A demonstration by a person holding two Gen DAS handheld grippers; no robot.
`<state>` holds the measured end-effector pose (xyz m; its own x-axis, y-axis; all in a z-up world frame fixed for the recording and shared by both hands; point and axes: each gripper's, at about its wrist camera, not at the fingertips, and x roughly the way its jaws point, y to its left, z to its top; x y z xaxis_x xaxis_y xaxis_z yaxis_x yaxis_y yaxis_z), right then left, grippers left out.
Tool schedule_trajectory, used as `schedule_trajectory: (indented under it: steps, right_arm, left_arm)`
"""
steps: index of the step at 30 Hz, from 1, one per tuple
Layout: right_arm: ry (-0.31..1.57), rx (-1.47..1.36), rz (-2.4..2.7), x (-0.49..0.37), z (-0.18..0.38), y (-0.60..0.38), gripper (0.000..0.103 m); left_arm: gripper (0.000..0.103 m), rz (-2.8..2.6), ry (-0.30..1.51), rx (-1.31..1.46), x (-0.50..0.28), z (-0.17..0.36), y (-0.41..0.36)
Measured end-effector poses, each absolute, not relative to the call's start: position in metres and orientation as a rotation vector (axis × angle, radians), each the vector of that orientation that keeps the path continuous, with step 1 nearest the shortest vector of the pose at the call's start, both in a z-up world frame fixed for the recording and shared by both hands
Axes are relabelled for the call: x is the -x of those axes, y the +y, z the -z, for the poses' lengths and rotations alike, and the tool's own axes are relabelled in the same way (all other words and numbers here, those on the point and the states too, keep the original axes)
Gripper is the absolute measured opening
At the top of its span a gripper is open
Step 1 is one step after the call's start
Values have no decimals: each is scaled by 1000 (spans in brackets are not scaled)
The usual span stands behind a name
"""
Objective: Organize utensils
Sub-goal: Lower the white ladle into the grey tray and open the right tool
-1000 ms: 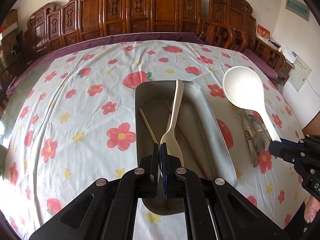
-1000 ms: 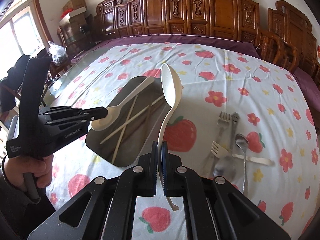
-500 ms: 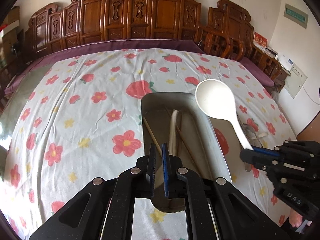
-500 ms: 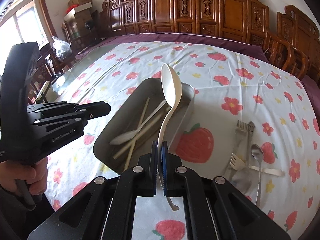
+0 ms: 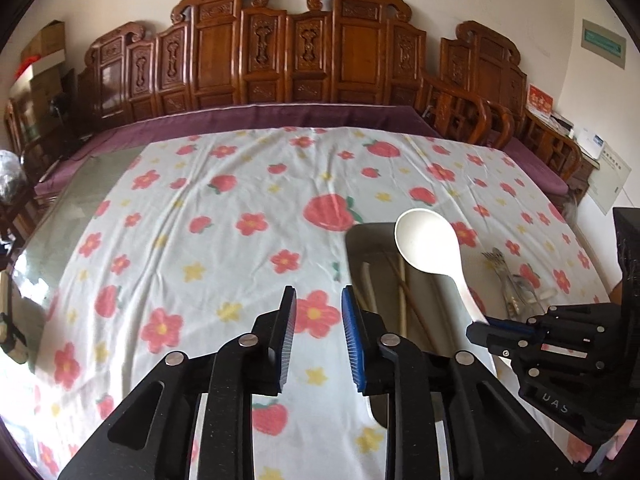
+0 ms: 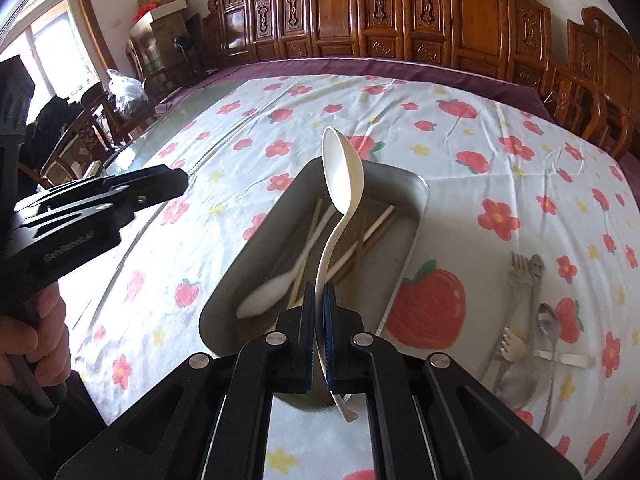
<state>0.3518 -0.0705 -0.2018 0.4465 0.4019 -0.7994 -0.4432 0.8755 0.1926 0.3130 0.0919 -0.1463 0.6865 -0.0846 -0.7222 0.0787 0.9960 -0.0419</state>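
Tray (image 6: pixel 416 196): you see it mid-table on the cloth (image 6: pixel 500 152).
In tray: spoon (image 6: pixel 280 284) and chopsticks (image 6: pixel 376 224).
Right of tray: forks (image 6: pixel 520 280), spoon.
Far: chairs (image 6: pixel 400 8).

White ladle (image 6: pixel 343 176) in right gripper (image 6: pixel 319 344) over tray (image 6: pixel 416 216)

Each fisheye camera sits just behind its own black two-finger gripper, looking steeply down along the fingers across the flower-printed white tablecloth (image 5: pixel 200 240) toward the carved dark-wood chair backs (image 6: pixel 400 8). The left view looks from the rectangular grey metal tray's (image 5: pixel 360 236) left; the right view looks nearly straight over it. Both share the tray and the white plastic ladle (image 6: pixel 342 176).
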Motion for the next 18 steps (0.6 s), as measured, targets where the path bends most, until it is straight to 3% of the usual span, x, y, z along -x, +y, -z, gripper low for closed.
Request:
schedule_trajectory:
  steps: [15,18]
  right_arm:
    - [1020,44,-537,-365,219,-44,6]
    - [1016,42,-549,-364,219,-44,10]
  left_arm:
    - [22,82,795,26,-315,142,103]
    - [22,84,794,26,-315,142,103]
